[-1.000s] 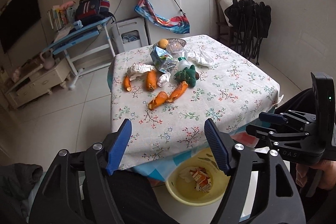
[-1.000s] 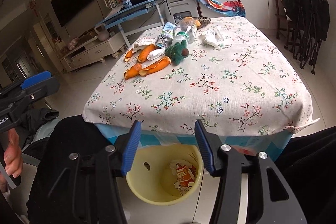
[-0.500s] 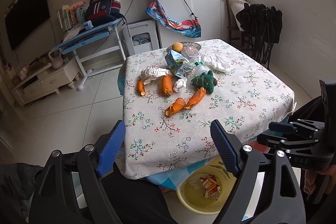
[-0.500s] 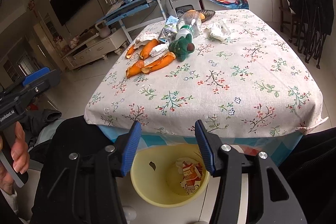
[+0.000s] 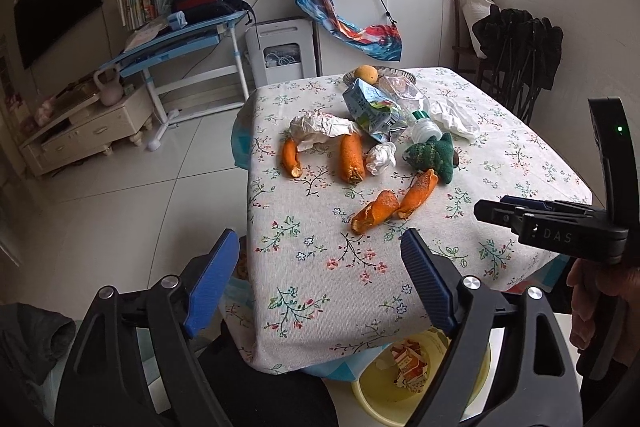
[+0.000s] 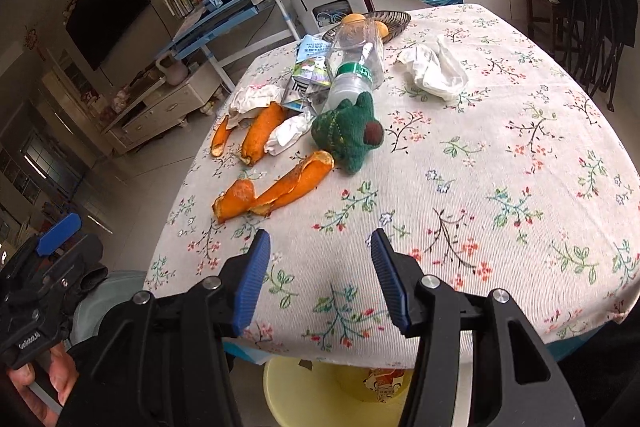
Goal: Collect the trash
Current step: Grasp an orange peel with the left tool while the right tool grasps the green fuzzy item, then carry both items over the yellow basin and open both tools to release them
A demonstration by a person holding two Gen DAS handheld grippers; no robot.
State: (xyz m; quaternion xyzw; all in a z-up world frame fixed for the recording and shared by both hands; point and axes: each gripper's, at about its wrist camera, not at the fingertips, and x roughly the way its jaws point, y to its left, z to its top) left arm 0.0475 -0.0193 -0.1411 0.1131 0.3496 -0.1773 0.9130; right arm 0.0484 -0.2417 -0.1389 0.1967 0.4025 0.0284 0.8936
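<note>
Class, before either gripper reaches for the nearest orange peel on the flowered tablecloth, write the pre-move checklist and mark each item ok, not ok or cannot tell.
1. Right gripper open and empty: ok.
2. Left gripper open and empty: ok.
3. Nearest curled orange peel strips lying free on the flowered tablecloth, nothing on top: ok.
4. Path from right gripper to those peels unobstructed: ok.
5. Yellow plastic bin below the table edge, open, with room left: ok; a crumpled carton already lies inside.
6. Green knitted toy apart from the peel's far tip: cannot tell; they look very close.
</note>
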